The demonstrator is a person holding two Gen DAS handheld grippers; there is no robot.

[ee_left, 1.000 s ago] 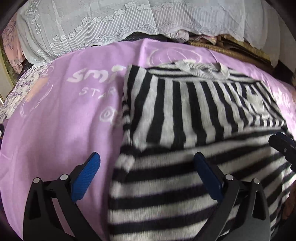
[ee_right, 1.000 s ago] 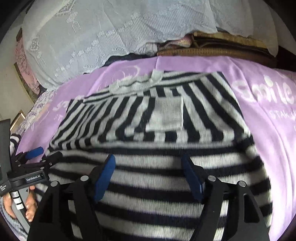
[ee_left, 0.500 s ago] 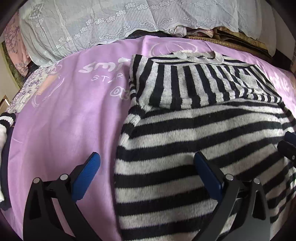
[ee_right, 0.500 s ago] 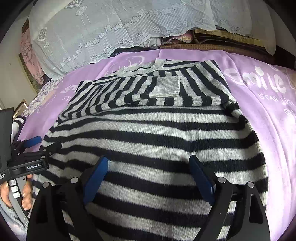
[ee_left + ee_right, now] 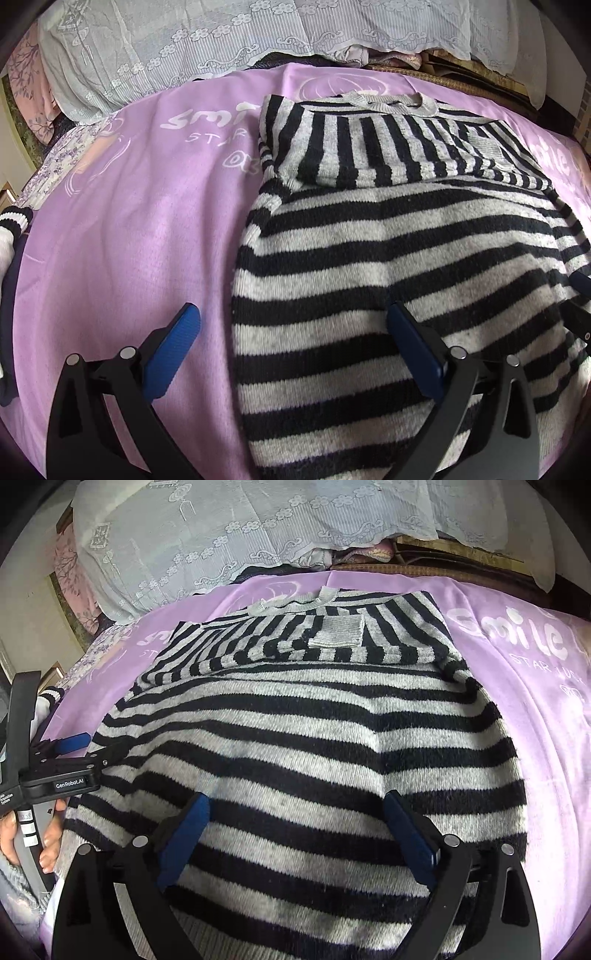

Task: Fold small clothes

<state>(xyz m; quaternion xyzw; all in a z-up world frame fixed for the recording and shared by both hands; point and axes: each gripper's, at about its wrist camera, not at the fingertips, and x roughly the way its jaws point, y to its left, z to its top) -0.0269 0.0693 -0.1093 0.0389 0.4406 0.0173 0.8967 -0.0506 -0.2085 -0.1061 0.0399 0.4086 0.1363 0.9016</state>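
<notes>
Striped sweater (image 5: 295, 738) folded on purple bed sheet (image 5: 129, 240), collar at 12 o'clock, left gripper (image 5: 291, 332) jaws apart over its edge, right gripper (image 5: 295, 812) jaws just opened wide, gripping nothing

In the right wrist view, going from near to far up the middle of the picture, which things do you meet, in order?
Right gripper → striped sweater → its grey pocket → its grey collar → purple sheet → white lace cloth.

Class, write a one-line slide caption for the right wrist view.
Open right gripper above a partly folded striped sweater on a purple sheet.
</notes>
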